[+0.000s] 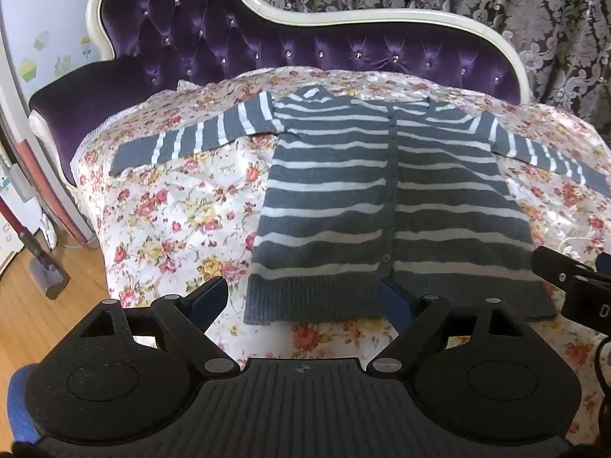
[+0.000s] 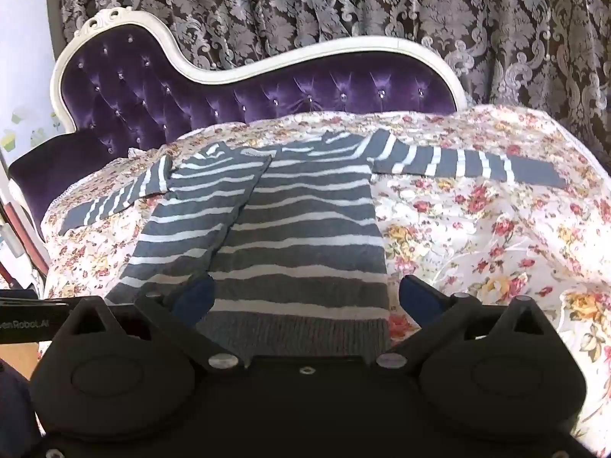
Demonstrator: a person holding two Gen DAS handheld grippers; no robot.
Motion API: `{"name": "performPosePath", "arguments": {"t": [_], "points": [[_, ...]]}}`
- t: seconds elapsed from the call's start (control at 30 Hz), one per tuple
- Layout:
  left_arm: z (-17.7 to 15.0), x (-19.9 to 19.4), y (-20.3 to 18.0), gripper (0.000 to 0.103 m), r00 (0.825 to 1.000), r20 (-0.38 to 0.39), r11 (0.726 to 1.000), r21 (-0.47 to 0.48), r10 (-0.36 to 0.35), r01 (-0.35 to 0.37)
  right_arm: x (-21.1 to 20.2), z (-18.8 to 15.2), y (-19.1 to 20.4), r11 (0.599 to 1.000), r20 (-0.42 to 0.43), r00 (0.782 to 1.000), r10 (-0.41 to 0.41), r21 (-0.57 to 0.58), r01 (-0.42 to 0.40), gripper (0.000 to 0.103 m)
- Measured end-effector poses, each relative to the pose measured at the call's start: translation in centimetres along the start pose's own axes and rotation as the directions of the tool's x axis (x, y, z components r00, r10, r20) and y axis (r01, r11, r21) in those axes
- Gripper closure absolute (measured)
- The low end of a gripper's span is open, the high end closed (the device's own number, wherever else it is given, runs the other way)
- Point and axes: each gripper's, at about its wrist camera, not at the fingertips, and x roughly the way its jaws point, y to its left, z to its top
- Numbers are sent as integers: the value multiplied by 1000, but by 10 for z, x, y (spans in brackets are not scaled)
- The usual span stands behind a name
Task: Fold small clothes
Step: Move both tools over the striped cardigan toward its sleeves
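Observation:
A small grey cardigan with white stripes (image 1: 382, 198) lies flat, front up, on a floral quilt (image 1: 172, 213), both sleeves spread out sideways. My left gripper (image 1: 301, 297) is open and empty just above the cardigan's ribbed hem, at its left half. The cardigan also shows in the right wrist view (image 2: 298, 229). My right gripper (image 2: 305, 297) is open and empty over the hem's right half. The right gripper's body shows at the right edge of the left wrist view (image 1: 573, 286).
The quilt (image 2: 477, 229) covers a purple tufted chaise with a white frame (image 1: 267, 45). Patterned curtains (image 2: 343, 7) hang behind. A wooden floor (image 1: 46, 305) and a vacuum head (image 1: 42, 267) lie to the left.

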Motion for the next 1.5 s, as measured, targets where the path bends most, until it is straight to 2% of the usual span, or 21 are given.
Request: {"name": "performPosePath", "arguments": {"t": [0.6,1.5], "points": [[-4,11,-2,18,999,-41,1000,3,-8,8,5,-2,-3,1000,-30,999,-12,20,13,1],[-4,28,2,18,996,-79,999,-30,-36,33,18,-3,-4,999,-63,998,13,39,-10,1]]}}
